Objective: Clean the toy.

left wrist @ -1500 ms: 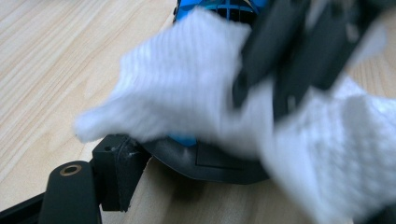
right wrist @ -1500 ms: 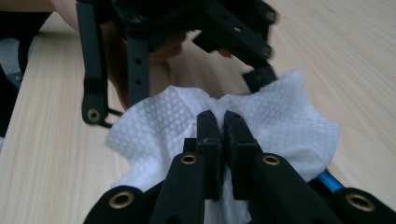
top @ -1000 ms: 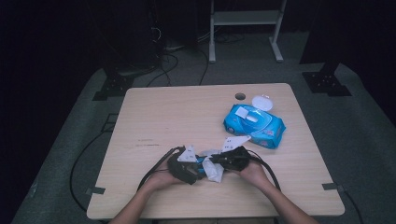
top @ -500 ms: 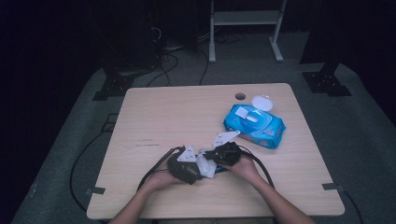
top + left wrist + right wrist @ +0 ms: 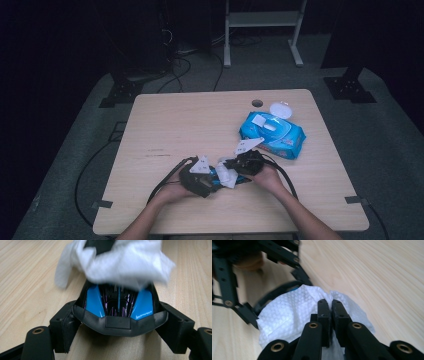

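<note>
A black mouse with glossy blue side panels sits just above the tabletop near the front edge, with my left gripper shut on its sides. A crumpled white wet wipe lies over the mouse's far end. My right gripper is shut on that wipe, jaws pinched together, facing the left gripper's black linkages. In the high view the left gripper and right gripper meet tip to tip, with the wipe between them.
A blue pack of wet wipes with its white lid flipped open lies at the right back of the wooden table. A round cable hole is near the back edge. Black cables trail off both grippers toward the person.
My right gripper slid left along the mouse with the wipe, then came back a little to the right. The left gripper and the mouse stayed still.
</note>
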The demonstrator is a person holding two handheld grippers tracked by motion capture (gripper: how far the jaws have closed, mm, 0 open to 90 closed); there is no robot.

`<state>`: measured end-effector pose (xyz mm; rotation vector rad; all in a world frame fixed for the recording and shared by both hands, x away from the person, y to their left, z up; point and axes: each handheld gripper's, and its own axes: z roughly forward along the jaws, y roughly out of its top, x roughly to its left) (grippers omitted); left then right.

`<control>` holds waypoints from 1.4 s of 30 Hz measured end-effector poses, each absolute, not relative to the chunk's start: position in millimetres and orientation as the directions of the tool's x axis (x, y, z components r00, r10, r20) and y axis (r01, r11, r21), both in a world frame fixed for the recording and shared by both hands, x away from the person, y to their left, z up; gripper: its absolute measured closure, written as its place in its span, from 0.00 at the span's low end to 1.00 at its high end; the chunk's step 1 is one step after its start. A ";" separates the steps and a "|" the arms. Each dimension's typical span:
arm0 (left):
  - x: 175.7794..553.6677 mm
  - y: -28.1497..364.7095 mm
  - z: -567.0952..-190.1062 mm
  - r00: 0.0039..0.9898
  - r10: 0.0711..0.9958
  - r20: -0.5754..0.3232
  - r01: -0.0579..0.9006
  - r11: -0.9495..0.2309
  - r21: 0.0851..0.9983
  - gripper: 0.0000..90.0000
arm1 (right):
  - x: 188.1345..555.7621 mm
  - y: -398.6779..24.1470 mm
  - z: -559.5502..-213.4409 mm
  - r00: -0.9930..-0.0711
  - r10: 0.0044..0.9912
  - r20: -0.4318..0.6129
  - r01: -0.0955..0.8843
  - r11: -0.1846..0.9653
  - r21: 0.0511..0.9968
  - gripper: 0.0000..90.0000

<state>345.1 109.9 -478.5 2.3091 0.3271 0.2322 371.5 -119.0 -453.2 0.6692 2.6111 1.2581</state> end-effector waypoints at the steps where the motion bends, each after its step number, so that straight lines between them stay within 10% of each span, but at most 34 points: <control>1: 345.2 110.0 -478.6 0.950 0.304 0.065 0.163 -0.665 0.729 0.27 | 372.4 -121.2 -453.7 -0.883 0.466 0.055 0.332 0.538 0.775 0.95; 42: 345.2 110.2 -478.8 0.951 0.303 0.064 0.162 -0.664 0.730 0.27 | 365.7 -183.5 -463.0 -0.829 0.558 0.041 0.396 0.533 0.747 0.95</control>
